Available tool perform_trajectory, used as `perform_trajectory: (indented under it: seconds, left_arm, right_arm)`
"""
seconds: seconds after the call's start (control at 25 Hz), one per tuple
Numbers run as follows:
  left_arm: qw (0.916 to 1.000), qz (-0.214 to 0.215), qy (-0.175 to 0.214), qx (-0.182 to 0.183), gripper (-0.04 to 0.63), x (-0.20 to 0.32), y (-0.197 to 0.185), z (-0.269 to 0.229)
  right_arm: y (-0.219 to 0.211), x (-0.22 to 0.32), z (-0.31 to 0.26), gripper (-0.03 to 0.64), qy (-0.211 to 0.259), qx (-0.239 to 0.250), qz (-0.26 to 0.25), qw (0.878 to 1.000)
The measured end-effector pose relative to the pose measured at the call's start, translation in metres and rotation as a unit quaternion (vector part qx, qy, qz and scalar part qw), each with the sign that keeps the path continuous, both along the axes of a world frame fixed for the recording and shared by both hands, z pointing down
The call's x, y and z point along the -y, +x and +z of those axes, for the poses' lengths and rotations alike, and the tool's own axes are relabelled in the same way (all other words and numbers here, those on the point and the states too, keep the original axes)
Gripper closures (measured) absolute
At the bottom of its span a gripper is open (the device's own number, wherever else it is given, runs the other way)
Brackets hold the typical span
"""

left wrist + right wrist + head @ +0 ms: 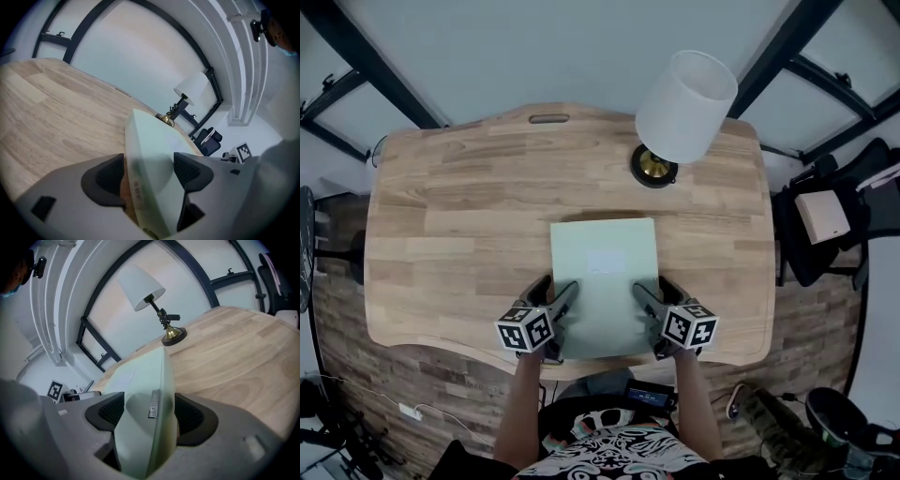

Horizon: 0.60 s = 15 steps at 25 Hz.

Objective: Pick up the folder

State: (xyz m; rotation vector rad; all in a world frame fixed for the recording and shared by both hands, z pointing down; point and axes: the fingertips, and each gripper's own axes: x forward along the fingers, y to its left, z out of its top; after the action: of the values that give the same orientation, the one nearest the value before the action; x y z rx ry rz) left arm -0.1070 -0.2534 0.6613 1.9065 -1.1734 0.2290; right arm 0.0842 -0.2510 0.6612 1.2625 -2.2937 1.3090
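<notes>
A pale green folder [605, 281] lies flat on the wooden desk [459, 225], near its front edge. My left gripper [555, 294] straddles the folder's left edge near the front corner, and my right gripper [654, 294] straddles its right edge. In the left gripper view the folder's edge [150, 154] stands between the dark pads [108, 176] with a gap beside it, so the left gripper [150, 172] is open. In the right gripper view the folder [143, 423] sits likewise between the wide-set pads [190, 416] of the open right gripper [150, 412].
A table lamp with a white shade [686, 105] and brass base [654, 167] stands at the desk's back right. A cable slot [548, 118] is cut at the back edge. A black chair [830, 220] stands right of the desk. Dark window-frame bars run behind.
</notes>
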Motion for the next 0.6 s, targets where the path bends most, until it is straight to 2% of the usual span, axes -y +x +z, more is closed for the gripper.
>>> perform_trajectory:
  seconds: [0.12,0.28,0.6]
  left_arm:
    - [0.9994,0.008,-0.023,-0.025,0.285,0.000,0.006,0.007]
    - [0.9970,-0.005,-0.040,-0.065,0.287,-0.001,0.004,0.013]
    - [0.9971,-0.012,-0.039,-0.064,0.287,0.000,0.004,0.014]
  right_arm:
    - [0.000,-0.001,0.005,0.298,-0.005,-0.006,-0.008,1.000]
    - [-0.005,0.000,0.008,0.298,-0.010,-0.017,-0.017,1.000]
    - [-0.005,0.002,0.010,0.298,-0.010,-0.030,-0.009,0.999]
